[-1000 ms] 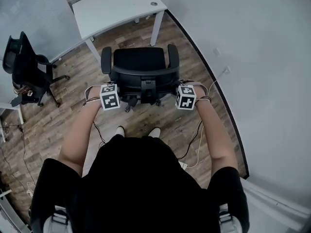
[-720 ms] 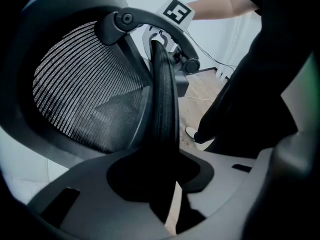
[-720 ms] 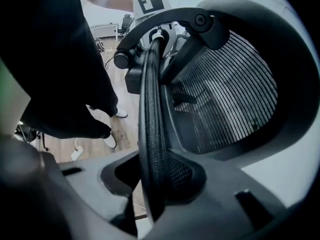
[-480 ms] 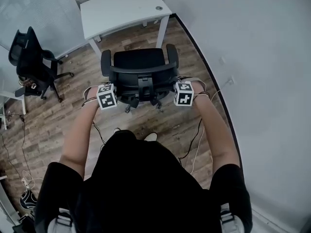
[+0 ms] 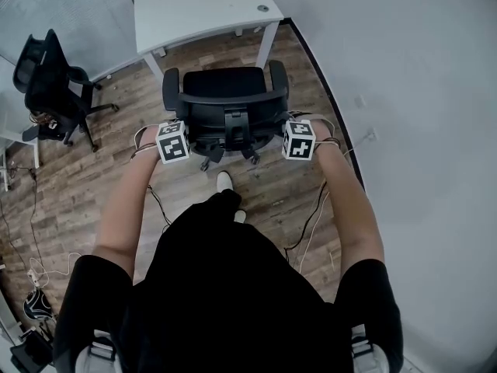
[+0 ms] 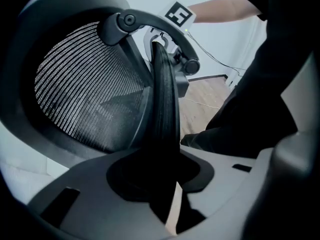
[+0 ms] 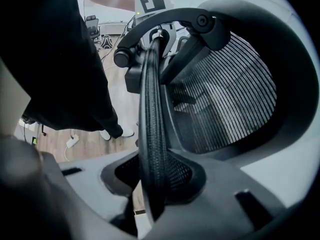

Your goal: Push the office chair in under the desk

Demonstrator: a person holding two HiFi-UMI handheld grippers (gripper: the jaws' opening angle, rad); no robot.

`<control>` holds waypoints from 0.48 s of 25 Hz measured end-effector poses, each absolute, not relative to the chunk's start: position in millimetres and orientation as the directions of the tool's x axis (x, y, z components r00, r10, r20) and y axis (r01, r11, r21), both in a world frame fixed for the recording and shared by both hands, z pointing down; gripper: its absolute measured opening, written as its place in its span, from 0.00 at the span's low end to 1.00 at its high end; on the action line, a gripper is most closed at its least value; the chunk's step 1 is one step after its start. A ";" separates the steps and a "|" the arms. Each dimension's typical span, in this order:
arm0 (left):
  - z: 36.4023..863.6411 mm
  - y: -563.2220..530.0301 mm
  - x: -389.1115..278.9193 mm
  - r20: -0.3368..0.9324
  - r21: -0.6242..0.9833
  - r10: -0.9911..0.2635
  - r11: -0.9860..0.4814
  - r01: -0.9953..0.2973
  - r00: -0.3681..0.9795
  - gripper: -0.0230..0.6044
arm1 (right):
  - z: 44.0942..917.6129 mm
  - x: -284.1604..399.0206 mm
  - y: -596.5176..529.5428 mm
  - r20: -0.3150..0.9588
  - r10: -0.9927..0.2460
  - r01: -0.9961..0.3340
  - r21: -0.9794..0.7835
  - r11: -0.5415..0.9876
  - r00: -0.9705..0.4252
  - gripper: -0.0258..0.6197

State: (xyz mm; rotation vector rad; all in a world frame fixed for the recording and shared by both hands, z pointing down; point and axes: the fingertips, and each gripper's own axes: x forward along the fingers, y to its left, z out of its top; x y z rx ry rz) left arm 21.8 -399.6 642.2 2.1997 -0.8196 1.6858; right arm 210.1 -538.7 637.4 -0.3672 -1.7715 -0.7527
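We held the jaws of the left gripper (image 6: 167, 186) closed on the dark side rim of the backrest (image 6: 164, 104), with its mesh to their left. The jaws of the right gripper (image 7: 150, 186) likewise clamped the opposite rim of the same backrest, mesh to their right. In the head view, the two grippers flanked the office chair (image 5: 225, 92), marker cubes uppermost. The chair stood on the wood floor (image 5: 85, 185), seat turned toward the white desk (image 5: 202, 10), just short of its front edge and not yet beneath it. A second black chair (image 5: 50, 84) stood well apart at the left; a pale wall (image 5: 411, 99) ran along the right.
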 end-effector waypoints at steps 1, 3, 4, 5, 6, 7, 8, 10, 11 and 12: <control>642.4 -408.4 21.4 0.945 -0.133 -0.278 -0.808 -0.574 0.172 0.21 | 637.9 208.7 -548.5 0.937 -0.118 0.593 0.303 0.746 -0.330 0.21; 643.3 -420.6 20.2 0.946 -0.127 -0.275 -0.803 -0.583 0.173 0.21 | 639.4 205.6 -562.8 0.938 -0.110 0.601 0.298 0.741 -0.329 0.21; 643.7 -424.9 19.0 0.946 -0.125 -0.275 -0.800 -0.586 0.174 0.21 | 639.8 203.6 -568.2 0.938 -0.107 0.605 0.296 0.739 -0.328 0.21; 643.6 -429.2 16.9 0.945 -0.125 -0.277 -0.798 -0.590 0.174 0.21 | 639.9 200.8 -573.3 0.939 -0.104 0.609 0.294 0.737 -0.327 0.21; 643.2 -433.6 13.9 0.944 -0.126 -0.280 -0.796 -0.593 0.175 0.21 | 639.5 197.2 -578.4 0.940 -0.101 0.613 0.291 0.735 -0.325 0.21; 642.4 -438.0 10.5 0.943 -0.128 -0.283 -0.793 -0.595 0.175 0.21 | 638.7 193.3 -583.4 0.942 -0.098 0.616 0.287 0.733 -0.322 0.21; 641.7 -442.6 7.4 0.942 -0.129 -0.286 -0.792 -0.597 0.175 0.21 | 637.7 189.6 -588.7 0.942 -0.096 0.619 0.285 0.732 -0.320 0.21; 640.5 -452.2 2.3 0.942 -0.131 -0.289 -0.788 -0.602 0.173 0.21 | 636.4 183.4 -600.0 0.942 -0.097 0.625 0.287 0.726 -0.321 0.21; 640.1 -456.8 0.0 0.942 -0.131 -0.289 -0.786 -0.605 0.171 0.20 | 635.9 180.4 -605.5 0.941 -0.098 0.627 0.290 0.723 -0.323 0.21; 639.7 -461.5 -2.4 0.942 -0.131 -0.289 -0.783 -0.608 0.169 0.20 | 635.7 177.5 -610.9 0.941 -0.098 0.629 0.292 0.720 -0.324 0.21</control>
